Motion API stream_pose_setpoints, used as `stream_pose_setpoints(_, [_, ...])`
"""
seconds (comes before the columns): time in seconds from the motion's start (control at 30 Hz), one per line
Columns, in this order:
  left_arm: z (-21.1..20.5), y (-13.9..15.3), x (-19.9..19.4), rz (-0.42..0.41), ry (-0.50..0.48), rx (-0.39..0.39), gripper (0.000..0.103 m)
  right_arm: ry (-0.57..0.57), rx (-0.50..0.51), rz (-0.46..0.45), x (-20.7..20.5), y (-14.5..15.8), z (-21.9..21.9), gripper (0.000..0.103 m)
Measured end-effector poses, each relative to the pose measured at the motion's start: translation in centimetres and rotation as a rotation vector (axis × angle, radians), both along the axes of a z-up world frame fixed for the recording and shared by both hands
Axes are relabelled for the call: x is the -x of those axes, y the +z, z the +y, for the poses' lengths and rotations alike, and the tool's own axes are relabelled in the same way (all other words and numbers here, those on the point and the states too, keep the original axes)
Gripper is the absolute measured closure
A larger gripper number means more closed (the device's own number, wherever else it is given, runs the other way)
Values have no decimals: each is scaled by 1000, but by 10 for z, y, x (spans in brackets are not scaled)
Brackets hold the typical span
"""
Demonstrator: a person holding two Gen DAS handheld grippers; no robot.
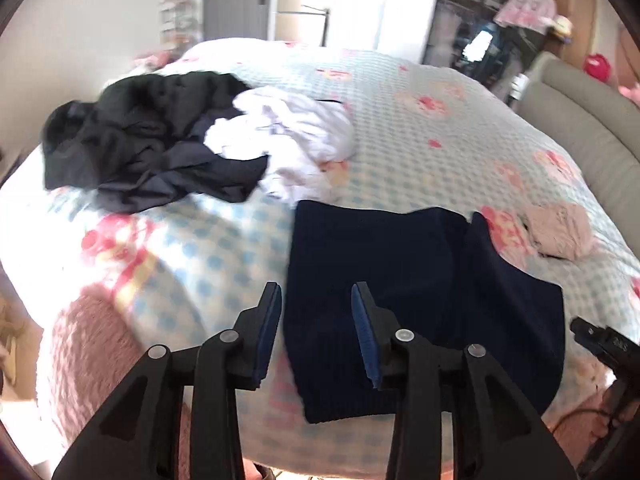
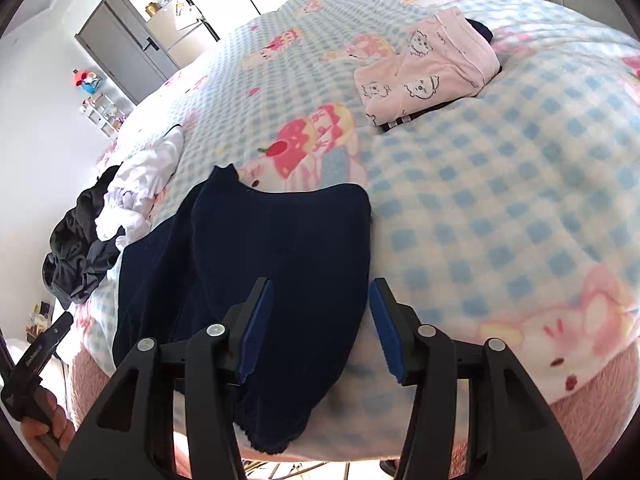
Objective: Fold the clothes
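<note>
A dark navy knit garment [image 1: 400,300] lies folded flat near the bed's front edge, one flap lying over its right side. My left gripper [image 1: 318,294] hovers open over its left edge, its blue pads apart and touching nothing. In the right wrist view the same garment [image 2: 280,260] spreads below my right gripper [image 2: 320,286], which stands open above the garment's right edge with nothing pinched. A black bar of the right gripper's frame [image 1: 600,344] shows at the left view's right side. A hand [image 2: 52,432] holds the left gripper's handle at the lower left.
A heap of black clothes [image 1: 152,140] and white clothes [image 1: 288,128] lies at the bed's far left. A folded pink printed garment [image 2: 428,68] sits on something dark at the right. The checked blanket [image 2: 500,200] covers the bed. A grey headboard [image 1: 580,120] lines the right.
</note>
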State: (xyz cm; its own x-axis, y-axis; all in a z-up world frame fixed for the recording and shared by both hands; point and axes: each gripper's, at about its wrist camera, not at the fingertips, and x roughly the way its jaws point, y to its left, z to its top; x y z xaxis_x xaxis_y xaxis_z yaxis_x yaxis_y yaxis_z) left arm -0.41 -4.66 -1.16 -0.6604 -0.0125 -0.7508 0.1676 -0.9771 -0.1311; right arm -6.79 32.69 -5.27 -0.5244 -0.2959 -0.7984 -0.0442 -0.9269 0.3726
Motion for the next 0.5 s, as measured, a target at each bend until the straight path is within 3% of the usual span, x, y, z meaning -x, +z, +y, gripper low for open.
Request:
stream_pose_setpoints(0.07, [14, -8, 19, -7, -188, -38, 64, -37, -9, -26, 10, -6, 6, 51])
stream_pose_setpoints(0.13, [33, -15, 45, -9, -281, -65, 64, -74, 1, -23, 16, -7, 12, 51])
stream_pose_setpoints(0.3, [72, -36, 117, -51, -353, -130, 69, -58, -18, -14, 39, -17, 14, 50])
stream_pose_setpoints(0.4, [95, -50, 147, -73, -357, -90, 72, -2, -18, -78, 61, -40, 9, 49])
stream_pose_setpoints(0.43, [102, -55, 158, -80, -358, -77, 72, 12, -13, -71, 65, -44, 7, 54])
stream_pose_setpoints(0.47, [109, -59, 168, -87, -359, -65, 72, 27, -8, -63, 69, -47, 6, 66])
stream_pose_setpoints(0.5, [111, -60, 172, -89, -353, -72, 72, 40, -28, -23, 69, -44, 3, 85])
